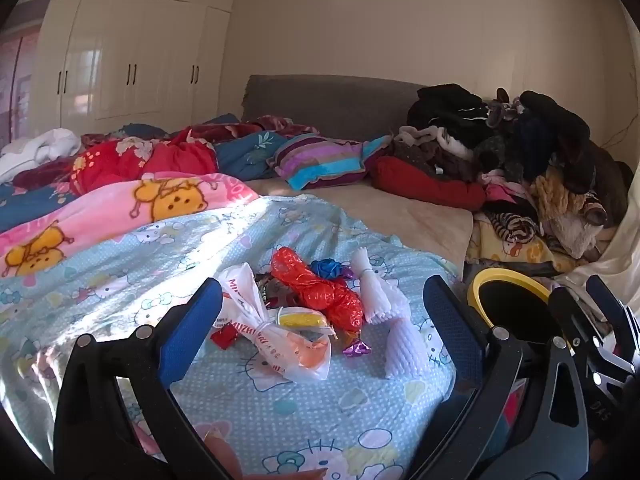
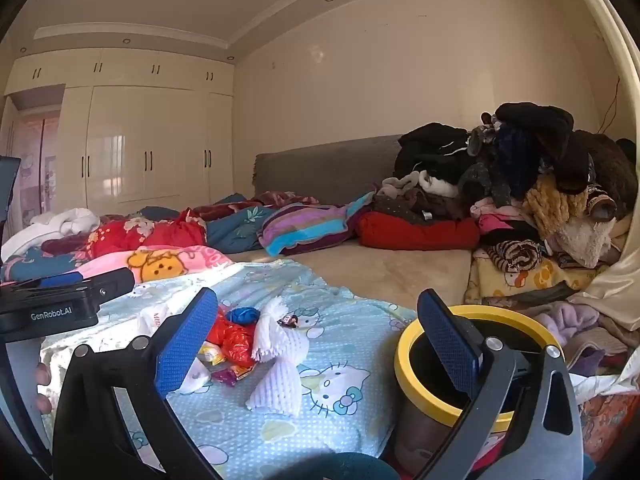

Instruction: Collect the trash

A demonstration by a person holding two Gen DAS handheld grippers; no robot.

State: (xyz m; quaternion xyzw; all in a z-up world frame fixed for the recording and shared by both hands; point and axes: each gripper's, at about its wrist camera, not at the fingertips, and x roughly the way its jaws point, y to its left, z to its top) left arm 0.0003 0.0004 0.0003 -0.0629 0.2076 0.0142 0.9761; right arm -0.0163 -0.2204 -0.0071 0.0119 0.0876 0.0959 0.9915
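Our yellow-rimmed bin (image 2: 448, 364) looks dark inside; trash pile (image 1: 308, 312) lies on the bed (image 1: 280, 412); both grippers (image 1: 320, 316) (image 2: 316, 336) spread, holding nothing.

Trash pile (image 1: 304, 312) sits on bed sheet (image 1: 120, 264), bin (image 2: 476, 364) just to its rt. Clothes heap (image 2: 520, 184) behind bin; pillow (image 1: 320, 160) & headboard (image 1: 332, 100) at back, wardrobe (image 1: 132, 60) far left.

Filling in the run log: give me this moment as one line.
stage: pre-grasp | left tongs: open, over trash pile | right tongs: open, empty | yellow-rimmed bin: right of pile | surface: Hello Kitty blanket
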